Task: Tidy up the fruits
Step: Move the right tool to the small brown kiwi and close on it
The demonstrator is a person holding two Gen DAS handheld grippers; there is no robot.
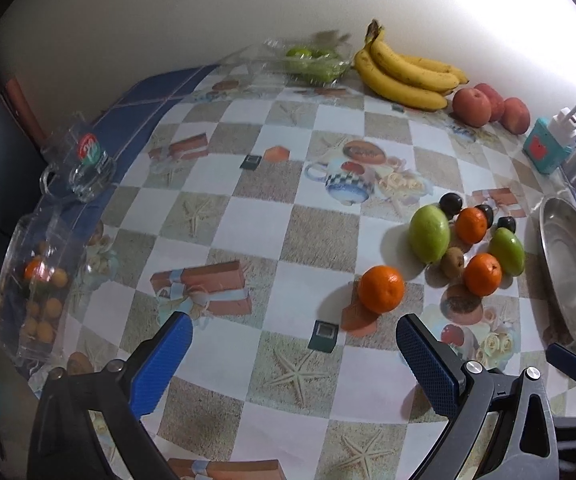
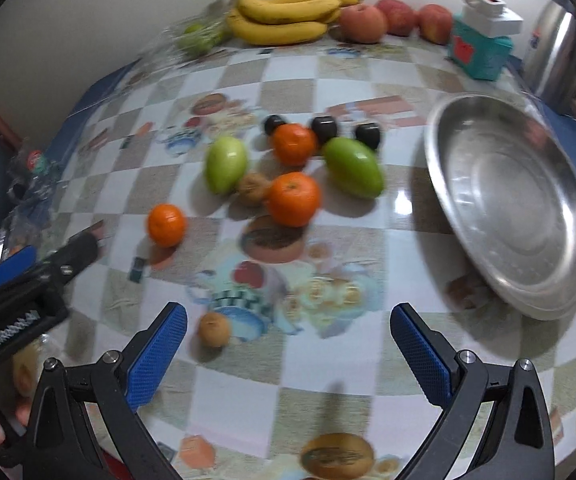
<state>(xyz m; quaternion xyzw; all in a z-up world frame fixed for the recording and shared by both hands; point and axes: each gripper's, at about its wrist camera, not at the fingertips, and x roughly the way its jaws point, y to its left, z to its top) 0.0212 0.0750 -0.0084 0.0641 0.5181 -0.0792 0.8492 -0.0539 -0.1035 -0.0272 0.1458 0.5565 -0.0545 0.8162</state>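
The left gripper (image 1: 294, 364) hangs over the table (image 1: 248, 216) with its blue fingers (image 1: 164, 364) spread wide and nothing between them. Just beyond its right finger sits a lone orange (image 1: 381, 289), apart from the main cluster of fruit. The right gripper (image 2: 288, 354) is likewise released, its pads (image 2: 420, 360) well apart and empty; a small brown fruit (image 2: 214, 329) lies on the cloth just beyond its left finger.

Further out, near the middle of the table, the fruit cluster gathers: two green mangoes (image 2: 226, 164) (image 2: 353, 167), two more oranges (image 2: 294, 199) (image 2: 294, 144), a kiwi (image 2: 253, 188) touching the nearer orange, and three dark plums (image 2: 324, 127) along the far side of the group. A steel plate (image 2: 508, 204) sits empty toward the table's right edge, just beside the cluster.

Along the far edge against the wall lie a bunch of bananas (image 1: 406, 72), three red apples (image 1: 473, 107) beside them, and a clear bag of green fruit (image 1: 308, 62) on the bananas' other side. At the far right corner stand a teal box (image 2: 478, 50) and a metal kettle (image 2: 556, 48). At the left edge sit a glass mug (image 1: 80, 164) and a clear plastic box of small orange fruit (image 1: 36, 280)
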